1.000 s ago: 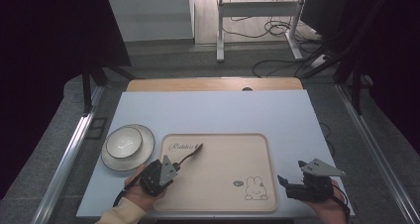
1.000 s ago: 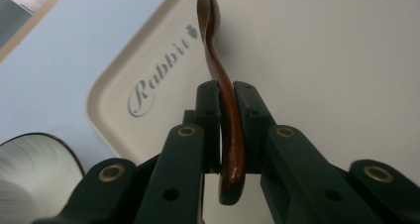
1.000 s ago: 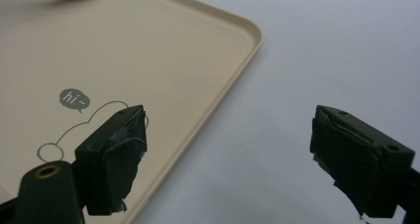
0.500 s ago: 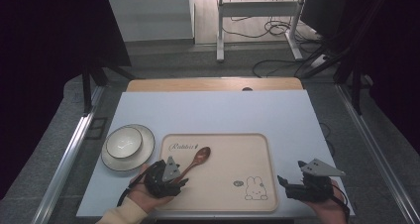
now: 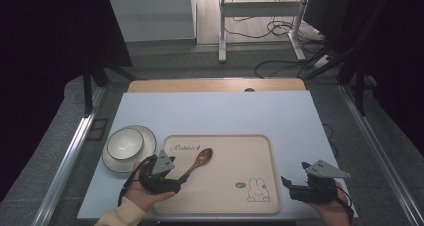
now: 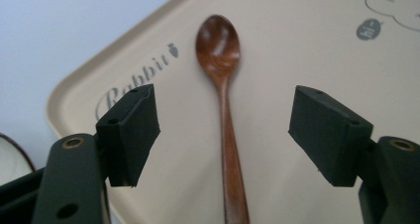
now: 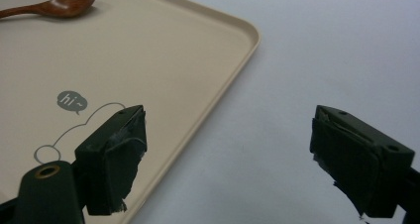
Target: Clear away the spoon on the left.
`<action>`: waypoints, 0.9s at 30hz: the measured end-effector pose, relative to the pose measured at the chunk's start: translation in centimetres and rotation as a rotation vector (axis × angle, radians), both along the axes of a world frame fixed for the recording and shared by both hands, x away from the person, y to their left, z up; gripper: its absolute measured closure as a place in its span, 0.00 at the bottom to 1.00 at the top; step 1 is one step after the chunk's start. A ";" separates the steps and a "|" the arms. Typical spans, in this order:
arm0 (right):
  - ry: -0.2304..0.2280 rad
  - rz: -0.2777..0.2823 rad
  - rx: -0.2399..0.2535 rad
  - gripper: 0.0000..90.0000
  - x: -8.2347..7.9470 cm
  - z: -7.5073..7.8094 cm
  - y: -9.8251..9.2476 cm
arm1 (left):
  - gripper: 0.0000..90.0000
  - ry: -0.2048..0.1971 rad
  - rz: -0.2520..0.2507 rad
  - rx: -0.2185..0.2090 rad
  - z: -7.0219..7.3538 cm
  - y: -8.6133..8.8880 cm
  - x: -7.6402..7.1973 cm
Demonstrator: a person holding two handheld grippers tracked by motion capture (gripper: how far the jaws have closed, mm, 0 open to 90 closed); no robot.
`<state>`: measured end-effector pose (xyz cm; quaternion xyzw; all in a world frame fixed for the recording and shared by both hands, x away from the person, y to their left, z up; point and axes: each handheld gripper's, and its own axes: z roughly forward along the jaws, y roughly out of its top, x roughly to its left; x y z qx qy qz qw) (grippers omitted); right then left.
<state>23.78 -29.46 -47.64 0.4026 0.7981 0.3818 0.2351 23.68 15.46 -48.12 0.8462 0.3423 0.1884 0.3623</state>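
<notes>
The fingers [image 6: 130, 133] of the left gripper [image 6: 225, 135] are spread wide and have just been opening; the handle of the wooden spoon [image 6: 221, 80] runs between them without being touched by either pad. The spoon is seen lying flat on the beige tray [image 6: 307, 50], at its left part, bowl toward the far side and handle toward the near left, just below the printed word on the tray. The step in hand is judged to be the release of the spoon onto the tray.

In the high view the left gripper [image 5: 172, 178] is held low over the tray's near left corner, and the right gripper [image 5: 292, 186] is held at the near right of the table [image 5: 225, 111], just beside the tray's right edge. The right gripper's fingers [image 7: 116, 154] are also parted, with nothing between them but the tray rim and bare table.

The next move is judged to call for the left gripper to be drawn back along the handle, so that the spoon is not knocked.

One spoon is counted, one tray, one white bowl [image 5: 124, 143] and one plate [image 5: 147, 136] beneath it, set on the table left of the tray. Two grippers are counted.
</notes>
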 end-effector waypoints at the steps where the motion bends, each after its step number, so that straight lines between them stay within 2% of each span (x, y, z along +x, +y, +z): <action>1: -0.003 0.004 -0.003 0.16 0.0 0.0 0.0 | 0.30 -0.004 0.007 -0.006 0.2 0.1 0.0; 3: -0.004 0.007 0.000 0.16 -0.1 0.0 -0.1 | 0.29 -0.008 0.019 -0.021 0.4 0.3 0.1; 8: -0.010 0.005 -0.002 0.16 -0.2 0.1 -0.2 | 0.29 -0.018 0.046 -0.027 0.6 0.9 -0.2; 14: -0.012 0.000 -0.005 0.16 -0.3 0.3 0.0 | 0.29 -0.036 0.077 -0.032 0.9 2.4 -1.6; 20: -0.004 0.001 0.000 0.16 0.1 0.2 0.1 | 0.30 -0.057 0.143 -0.069 0.6 4.8 -3.3; 24: 0.003 0.010 0.004 0.16 0.4 0.0 0.1 | 0.30 -0.056 0.172 -0.079 0.4 5.8 -3.7; 27: 0.006 0.015 0.004 0.16 0.5 -0.1 0.1 | 0.30 -0.062 0.175 -0.078 0.4 5.8 -3.6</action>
